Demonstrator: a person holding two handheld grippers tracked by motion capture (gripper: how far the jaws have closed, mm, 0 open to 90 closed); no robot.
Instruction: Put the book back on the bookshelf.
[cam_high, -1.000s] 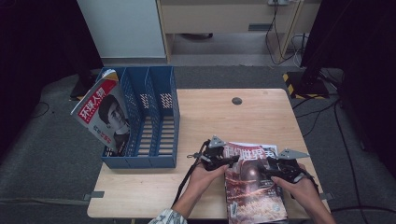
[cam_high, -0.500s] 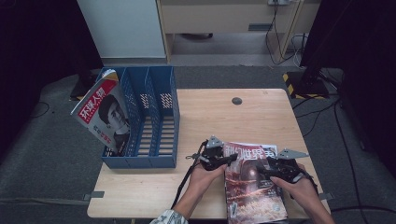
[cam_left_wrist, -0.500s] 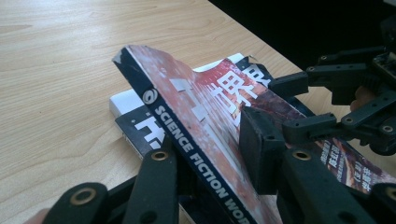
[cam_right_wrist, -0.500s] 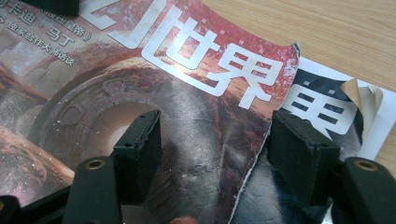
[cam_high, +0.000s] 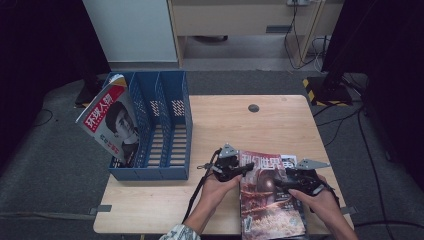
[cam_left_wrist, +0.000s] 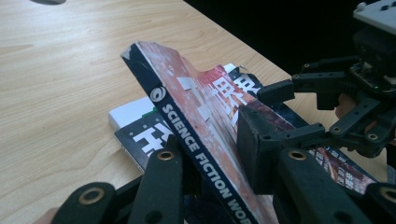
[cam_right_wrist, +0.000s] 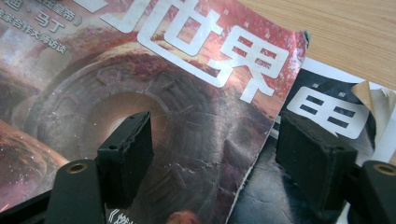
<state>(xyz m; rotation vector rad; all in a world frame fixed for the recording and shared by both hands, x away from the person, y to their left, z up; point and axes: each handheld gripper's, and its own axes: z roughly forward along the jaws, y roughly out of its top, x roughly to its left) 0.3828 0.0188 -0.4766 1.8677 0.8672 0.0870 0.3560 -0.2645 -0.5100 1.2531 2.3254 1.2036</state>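
On the wooden surface (cam_high: 280, 120), near its 6 o'clock edge, the top magazine (cam_high: 267, 200) of a small stack lies with its long axis running from 12 to 6 o'clock, its spine along the 9 o'clock side. The left gripper (cam_high: 243, 170) meets it from 9 o'clock, and its jaws, which have just been closing, are clamped on the spine edge; in the left gripper view that spine (cam_left_wrist: 196, 144), printed "SCIENCE FICTION", is lifted off the second magazine (cam_left_wrist: 140, 135) beneath. The right gripper (cam_high: 280, 181) rests over the cover from 3 o'clock, its jaws just opened and released: in the right gripper view one jaw hovers over the cover art (cam_right_wrist: 154, 107) and the other past the magazine's torn edge, pressing nothing. So the left hand alone carries the magazine. The blue file rack (cam_high: 167, 125) stands at 10 o'clock from it, already holding 1 magazine (cam_high: 111, 125) leaning in its leftmost slot; probably the lifted copy travels spine-first that way.
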